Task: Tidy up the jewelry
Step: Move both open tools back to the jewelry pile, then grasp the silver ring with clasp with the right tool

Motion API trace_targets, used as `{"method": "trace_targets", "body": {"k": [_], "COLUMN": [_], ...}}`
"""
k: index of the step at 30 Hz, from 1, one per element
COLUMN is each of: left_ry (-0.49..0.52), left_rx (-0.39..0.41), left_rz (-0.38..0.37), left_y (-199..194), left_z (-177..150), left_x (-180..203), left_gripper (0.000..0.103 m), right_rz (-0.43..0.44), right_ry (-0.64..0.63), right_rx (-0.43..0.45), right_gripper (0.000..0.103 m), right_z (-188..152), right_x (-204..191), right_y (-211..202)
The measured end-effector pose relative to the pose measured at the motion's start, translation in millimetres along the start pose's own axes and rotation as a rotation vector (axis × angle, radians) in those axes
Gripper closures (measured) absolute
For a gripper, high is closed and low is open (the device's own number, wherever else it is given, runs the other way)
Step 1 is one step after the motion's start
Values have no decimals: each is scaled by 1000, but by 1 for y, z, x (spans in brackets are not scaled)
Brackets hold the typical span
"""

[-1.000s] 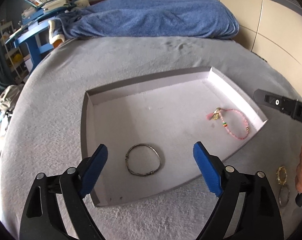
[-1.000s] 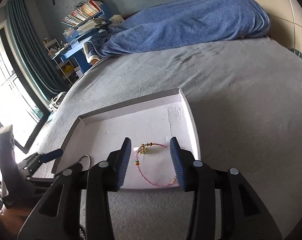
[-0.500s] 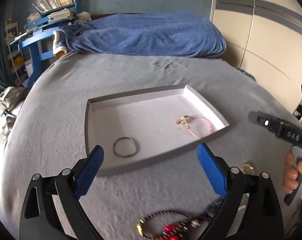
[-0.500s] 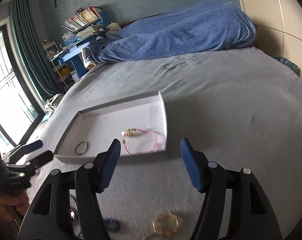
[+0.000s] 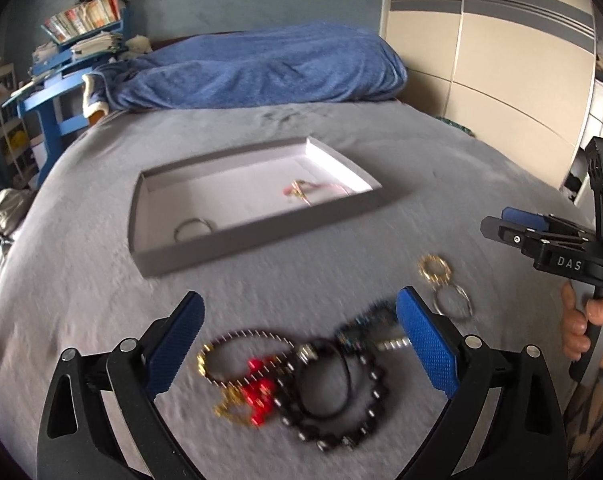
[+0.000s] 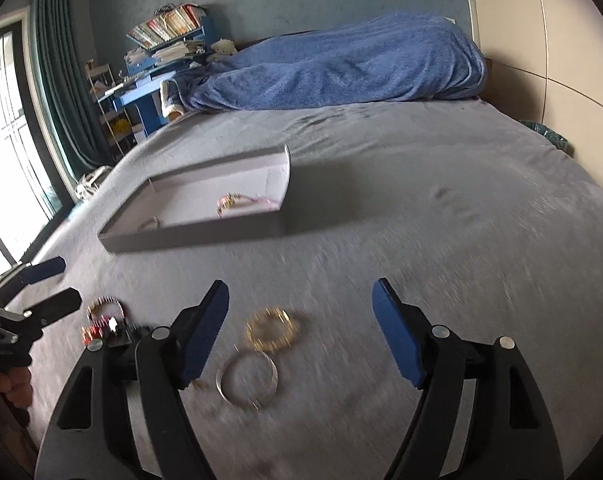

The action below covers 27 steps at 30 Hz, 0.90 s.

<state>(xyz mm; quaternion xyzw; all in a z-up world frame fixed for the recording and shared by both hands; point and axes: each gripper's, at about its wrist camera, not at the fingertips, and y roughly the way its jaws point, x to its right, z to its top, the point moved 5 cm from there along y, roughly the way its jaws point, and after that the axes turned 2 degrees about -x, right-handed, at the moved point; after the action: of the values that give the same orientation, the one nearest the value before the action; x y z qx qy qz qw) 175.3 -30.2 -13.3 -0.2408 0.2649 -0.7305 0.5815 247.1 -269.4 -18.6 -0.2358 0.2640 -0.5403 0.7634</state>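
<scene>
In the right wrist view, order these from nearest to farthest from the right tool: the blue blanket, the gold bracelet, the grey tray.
1. Gold bracelet: on the bedcover between the open right tool fingers.
2. Grey tray: farther up the bed, to the left.
3. Blue blanket: at the bed's far end.

tray [image 5: 257, 236] on bed [image 5: 441, 184], ahead of me | in tray: ring [image 5: 193, 229] left, bracelet [image 5: 317, 191] right | my left gripper [image 5: 299, 344] over bead heap [image 5: 301, 384] before tray | my right gripper [image 6: 299, 334] over two bangles [image 6: 257, 356], right of heap
</scene>
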Motion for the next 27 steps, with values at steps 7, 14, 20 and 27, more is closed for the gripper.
{"method": "trace_targets", "body": {"k": [7,14,20,27], "left_ry": [62,87,54,8], "left_rx": [-8,-9,4,4], "left_rz": [-8,-11,23,49], "left_y": [0,1,0,0], "left_z": [-13,-17,-11,-7], "left_x": [22,30,19,2], "left_gripper": [7,7,7,7], "right_rz": [-33,-20,29,16], "right_ry": [1,-15,-96,-164], "right_rx": [-24,-58,-106,-158], "right_gripper": [29,36,36,37], "right_z": [-22,-37,-46,-56], "right_x": [15,7,-27,-46], "right_y": [-6,-1,13,30]}}
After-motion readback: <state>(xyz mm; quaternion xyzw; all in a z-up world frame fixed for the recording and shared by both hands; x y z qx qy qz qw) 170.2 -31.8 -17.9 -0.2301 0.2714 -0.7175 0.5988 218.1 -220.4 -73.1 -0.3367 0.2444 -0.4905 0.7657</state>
